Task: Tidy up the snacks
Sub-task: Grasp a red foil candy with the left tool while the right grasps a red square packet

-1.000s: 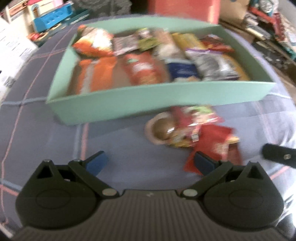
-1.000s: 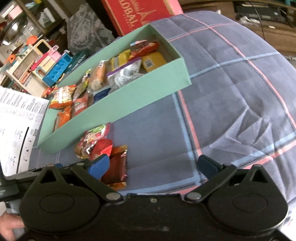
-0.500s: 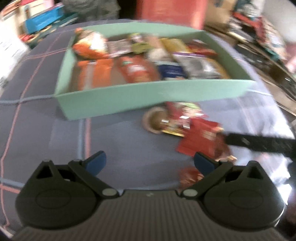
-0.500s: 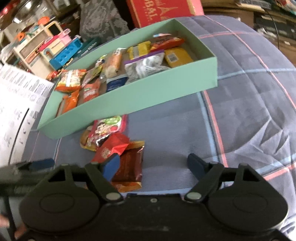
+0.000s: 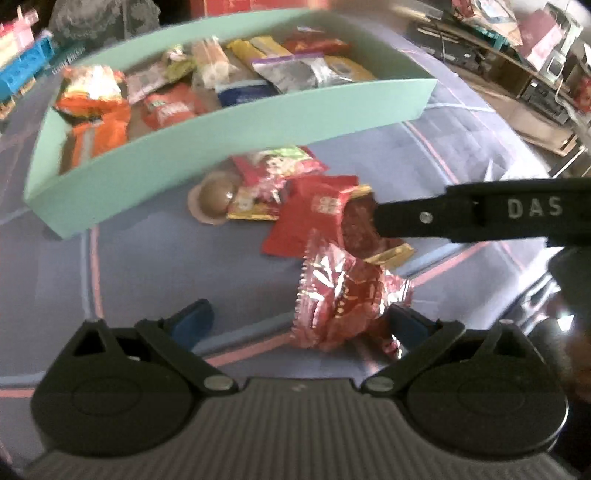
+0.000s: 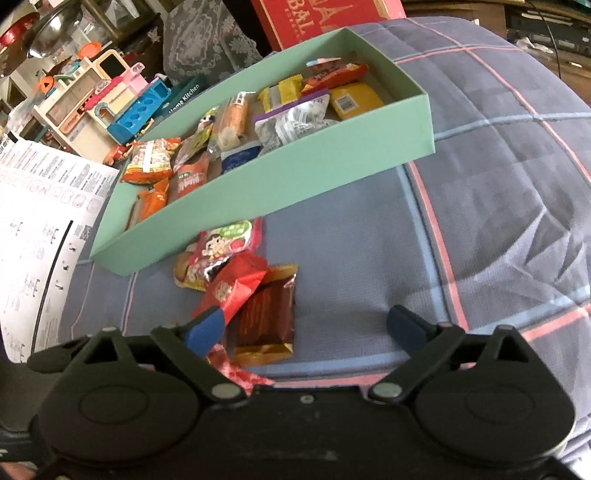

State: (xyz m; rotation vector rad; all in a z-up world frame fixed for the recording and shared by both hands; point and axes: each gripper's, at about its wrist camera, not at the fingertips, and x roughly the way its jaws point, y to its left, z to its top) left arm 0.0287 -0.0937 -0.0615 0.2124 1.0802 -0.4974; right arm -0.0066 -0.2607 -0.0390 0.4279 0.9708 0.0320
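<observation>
Snacks loose beside the green box, both grippers spread wide

Snack packets [image 6: 240, 288] lie in a small heap on the cloth just in front of the mint-green box [image 6: 280, 184], near its long front wall. Among them: a pink-and-green cartoon packet [image 5: 273, 170] closest to the box, a round brown cup [image 5: 214, 199] beside it, a red packet [image 5: 306, 218], a dark brown foil packet [image 6: 266, 317], and a crinkled red foil packet [image 5: 343, 295] nearest the left gripper [image 5: 299, 321]. That gripper's jaws stand apart, the crinkled packet lying between them toward the right finger, with no pad clearly pressing on it. The right gripper [image 6: 306, 325] has just been opening wider; its left finger [image 6: 205, 328] sits over the edge of the red packet and the brown foil packet lies between the jaws, unclamped. In the left view one black finger of it reaches in from the right over the heap.

Inside the box many packets already lie in a row: orange, red, yellow, blue, silver.

Everything rests on a blue-grey plaid cloth [image 6: 498, 184] with pink and pale blue lines. Beyond it: a printed paper sheet [image 6: 40, 206], a toy kitchen set [image 6: 110, 96], a red carton [image 6: 317, 18], lace fabric and cluttered shelves
</observation>
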